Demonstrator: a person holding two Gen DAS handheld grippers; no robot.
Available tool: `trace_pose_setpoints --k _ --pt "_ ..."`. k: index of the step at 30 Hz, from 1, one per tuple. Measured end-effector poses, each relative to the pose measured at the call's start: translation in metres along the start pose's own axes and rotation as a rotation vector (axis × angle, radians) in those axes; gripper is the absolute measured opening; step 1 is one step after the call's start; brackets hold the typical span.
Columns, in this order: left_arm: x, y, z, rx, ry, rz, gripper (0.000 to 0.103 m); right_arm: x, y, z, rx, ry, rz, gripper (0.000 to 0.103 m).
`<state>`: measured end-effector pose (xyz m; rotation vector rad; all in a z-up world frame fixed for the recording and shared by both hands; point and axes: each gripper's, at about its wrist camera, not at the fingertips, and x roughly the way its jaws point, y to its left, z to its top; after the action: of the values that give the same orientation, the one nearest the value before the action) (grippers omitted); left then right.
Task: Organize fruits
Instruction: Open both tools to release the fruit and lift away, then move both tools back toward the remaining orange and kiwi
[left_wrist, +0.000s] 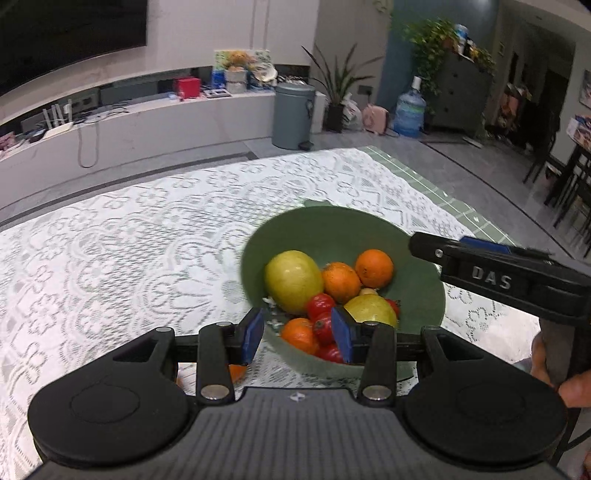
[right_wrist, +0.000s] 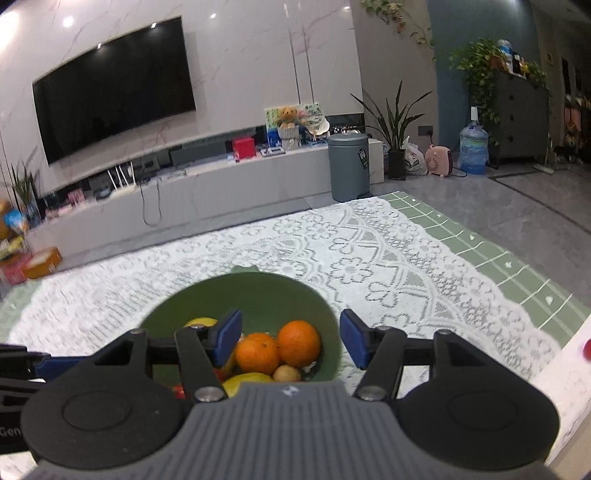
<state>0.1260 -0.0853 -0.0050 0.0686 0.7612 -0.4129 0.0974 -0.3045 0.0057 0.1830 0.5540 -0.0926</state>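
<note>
green bowl (left_wrist: 332, 229) on lace cloth (left_wrist: 110, 258) holds oranges, yellow-green fruit, red ones; one orange piece (left_wrist: 236, 371) lies outside, apparently still to gather; left gripper (left_wrist: 297, 334) jaws apart, empty; right wrist view: right gripper (right_wrist: 290, 341) parted, empty, over bowl; round fruit, no clear long axis.

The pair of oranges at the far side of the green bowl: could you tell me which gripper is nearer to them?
Right. The right gripper hovers open just above the oranges; the left gripper, also open, sits over the near rim of the green bowl by the tomatoes.
</note>
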Motion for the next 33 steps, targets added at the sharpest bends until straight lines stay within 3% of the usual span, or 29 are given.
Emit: trace_pose_setpoints --k 10,20,33 --pt "-0.028 0.033 -0.015 -0.059 -0.043 0.066 0.05 -0.027 0.036 -0.021 -0.043 -0.068 0.08 0.057" --pt "-0.033 0.072 -0.033 -0.118 -0.022 0.08 0.05 -0.035 0.091 -0.052 -0.195 -0.028 0.181 0.057" --pt "-0.018 0.111 -0.06 -0.174 -0.018 0.038 0.05 -0.017 0.132 -0.079 -0.332 0.054 0.179 0.047"
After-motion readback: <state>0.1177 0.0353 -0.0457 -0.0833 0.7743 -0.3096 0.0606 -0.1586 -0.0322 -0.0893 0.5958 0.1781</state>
